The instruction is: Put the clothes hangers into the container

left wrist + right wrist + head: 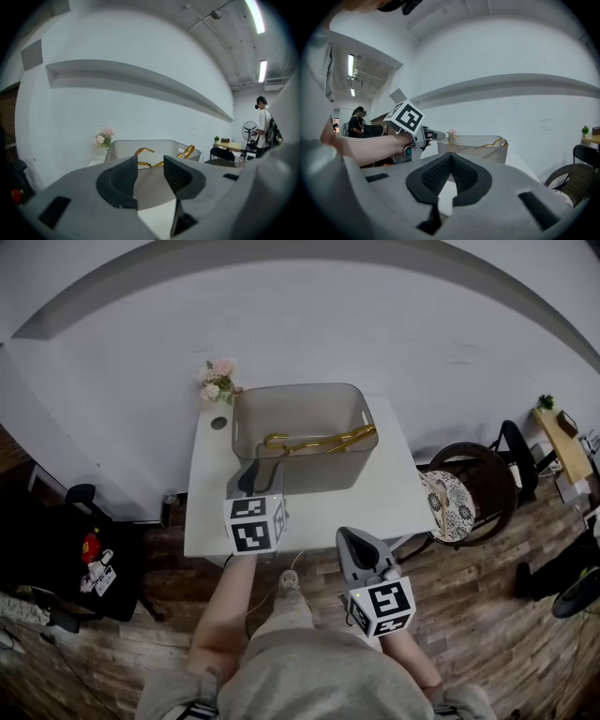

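Flowers [217, 381] at the far left corner of the bench [211, 512], beyond and left of the left tool [248, 474]. Left tool: released, jaws wide apart, nothing between them, tips just at the near-left wall of the container [319, 474]. Hangers [319, 440], gold, lie inside the container, straight ahead of the left tool. In the left gripper view their hooks stand up past the rim, and one end leans toward the right wall by the handle cut-out. No hanger to be seen on the bench outside the container, so the loading looks finished, or nearly so. The step in hand reads as clearing the left tool away. To do it well: draw the tool back and up along its own line, leave the jaws spread so a pad cannot snag a raised hook, and stay off the container wall, since a knock could shift the leaning hanger over the rim. Check that the hooks have settled before moving off. Right tool [361, 554]: clenched, pads together on nothing, held back off the near bench edge, well short of the container and to the right of the left tool. Chair [469, 493] further right, beside the bench, clear of both tools.
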{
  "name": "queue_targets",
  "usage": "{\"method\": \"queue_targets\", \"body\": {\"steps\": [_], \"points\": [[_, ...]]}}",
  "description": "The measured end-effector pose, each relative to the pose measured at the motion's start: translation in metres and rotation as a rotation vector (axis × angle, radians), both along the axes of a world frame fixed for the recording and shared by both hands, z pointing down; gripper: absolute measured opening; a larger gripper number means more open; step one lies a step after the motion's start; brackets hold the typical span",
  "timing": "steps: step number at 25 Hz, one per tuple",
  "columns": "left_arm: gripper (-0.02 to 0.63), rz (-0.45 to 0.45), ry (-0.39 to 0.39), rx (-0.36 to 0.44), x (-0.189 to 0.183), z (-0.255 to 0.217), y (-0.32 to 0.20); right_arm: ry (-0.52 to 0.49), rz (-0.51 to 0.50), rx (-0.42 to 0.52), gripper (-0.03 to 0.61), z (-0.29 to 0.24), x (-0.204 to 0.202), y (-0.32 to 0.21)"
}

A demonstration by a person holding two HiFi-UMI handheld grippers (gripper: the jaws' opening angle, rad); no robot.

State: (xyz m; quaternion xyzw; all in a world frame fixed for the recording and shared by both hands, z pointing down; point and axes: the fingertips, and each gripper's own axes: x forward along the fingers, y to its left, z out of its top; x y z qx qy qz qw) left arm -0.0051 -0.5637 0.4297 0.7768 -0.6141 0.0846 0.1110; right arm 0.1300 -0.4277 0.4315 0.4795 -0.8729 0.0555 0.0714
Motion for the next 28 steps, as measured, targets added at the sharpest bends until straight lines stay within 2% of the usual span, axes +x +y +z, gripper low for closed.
{"method": "queue_targets", "body": {"steps": [8,15,23,28], "points": [[0.143,-0.025,0.045,0.036,-0.004,-0.010,0.051,0.001,-0.005,-0.005,0.002,-0.001,0.004,0.028],[0.039,-0.041,0.075,0.052,-0.017,-0.005,0.094,-0.003,0.016,-0.008,0.003,0.004,0.008,0.043],[0.021,-0.017,0.096,0.067,-0.033,0.001,0.137,0.008,0.040,0.003,0.002,0.003,-0.004,0.055],[0.017,0.001,0.101,0.072,-0.050,0.004,0.175,0.006,0.067,0.006,0.002,0.001,-0.017,0.082]]}}
